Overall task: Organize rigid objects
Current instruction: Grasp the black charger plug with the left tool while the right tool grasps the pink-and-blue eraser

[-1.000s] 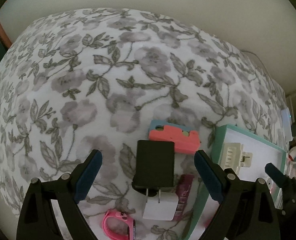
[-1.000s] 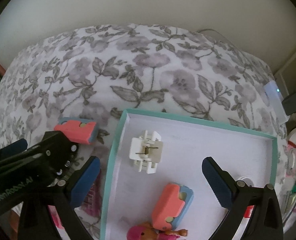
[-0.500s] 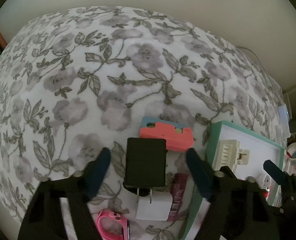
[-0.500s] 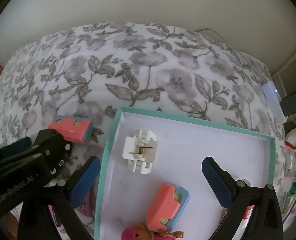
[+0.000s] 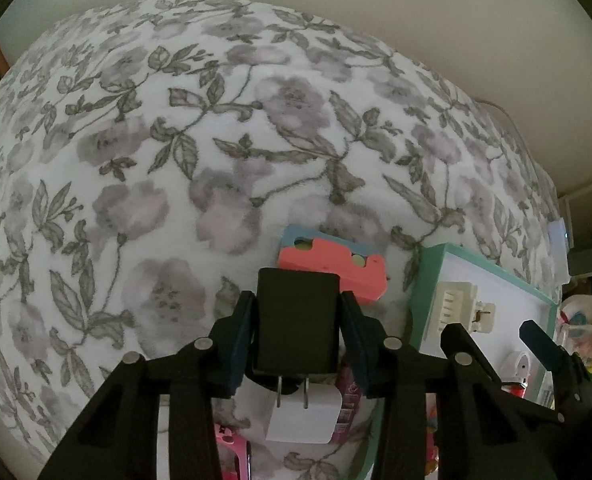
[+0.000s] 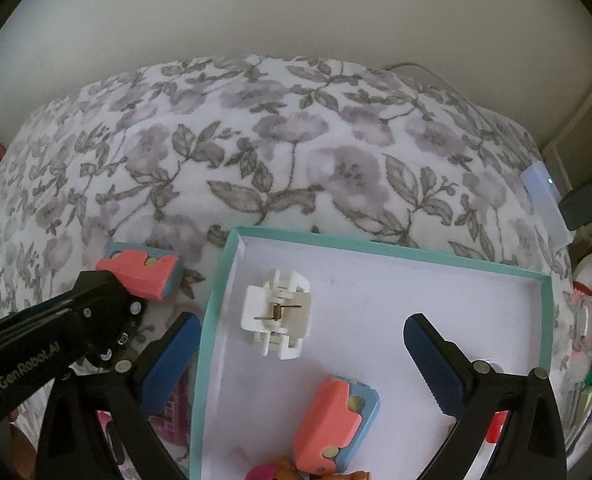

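Now your left tool (image 5: pixel 296 330), jaws just closing, clamps the black charger (image 5: pixel 296 320) lying lengthwise between them on the floral bedspread (image 5: pixel 216 120), while the teal tray (image 6: pixel 375 242) waits to its right under your wide-open, empty right tool (image 6: pixel 301 346).

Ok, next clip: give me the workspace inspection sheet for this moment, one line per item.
Surface: floral cloth.
Job's things: black charger between the left pads; teal-rimmed tray holds a white clip and a coral-blue block; a second coral-blue block lies outside on the cloth.
Clutter: white plug, pink packet.
Grippers: left hand-held gripper has just been closing, pads against the charger; right hand-held gripper open above the tray.
Cables: white cord at far edge.
Surroundings: plain wall.
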The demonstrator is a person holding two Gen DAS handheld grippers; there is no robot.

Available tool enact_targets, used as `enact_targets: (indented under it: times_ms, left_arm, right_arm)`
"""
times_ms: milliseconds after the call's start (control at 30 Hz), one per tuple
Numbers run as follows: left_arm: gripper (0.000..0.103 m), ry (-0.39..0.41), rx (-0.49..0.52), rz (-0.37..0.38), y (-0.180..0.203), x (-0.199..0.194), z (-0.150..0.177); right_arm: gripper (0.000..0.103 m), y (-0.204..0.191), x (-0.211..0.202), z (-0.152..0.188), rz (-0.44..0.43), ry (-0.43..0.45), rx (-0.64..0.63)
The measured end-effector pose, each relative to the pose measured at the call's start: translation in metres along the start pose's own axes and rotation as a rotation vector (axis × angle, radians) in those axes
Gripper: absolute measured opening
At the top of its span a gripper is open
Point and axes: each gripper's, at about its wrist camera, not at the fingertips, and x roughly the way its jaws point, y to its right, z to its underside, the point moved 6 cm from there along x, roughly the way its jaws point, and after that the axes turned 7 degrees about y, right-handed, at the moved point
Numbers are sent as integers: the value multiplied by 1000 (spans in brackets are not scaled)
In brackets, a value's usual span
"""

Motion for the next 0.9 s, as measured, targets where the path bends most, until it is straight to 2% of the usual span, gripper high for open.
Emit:
enact_targets:
  times_ms: [167,500,633,900]
  left_arm:
    - [44,2,-22,23,-2,-1,0]
    - [43,21,-96,74,-26,-7,-10]
    - [43,39,-126,52,-44,-9,-17]
    - [43,77,-153,-28,-83,-8,-31]
  right_arm:
    - [103,-2,-5,-4,-50,36,48]
    - [103,-37,-15,-11,-145,101,27]
    - [102,-58,-15,-15,-198,91,25]
    - [94,-97,0,-18,-241,13,21]
